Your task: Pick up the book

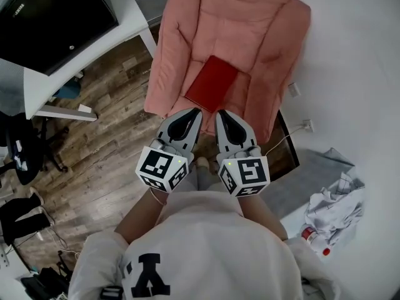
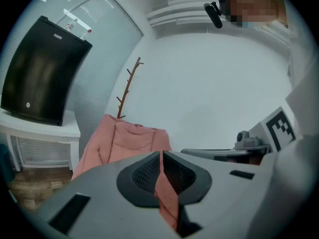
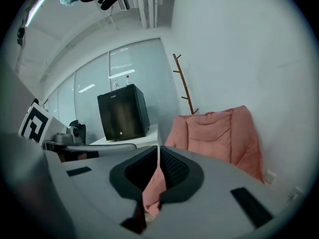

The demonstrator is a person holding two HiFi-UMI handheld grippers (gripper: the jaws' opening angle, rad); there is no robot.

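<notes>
Red book (image 1: 211,83) flat on the seat of a pink chair (image 1: 262,36), at twelve o'clock from both claws. Left claw (image 1: 195,111) and right claw (image 1: 220,113) side by side, each pinched fully shut and empty, hovering near the book's near edge, apparently not touching it. To do this step well: open one claw wide before reaching, come in low at that near edge, press one jaw into the soft padding beneath the cover, close firmly, lift level.
</notes>
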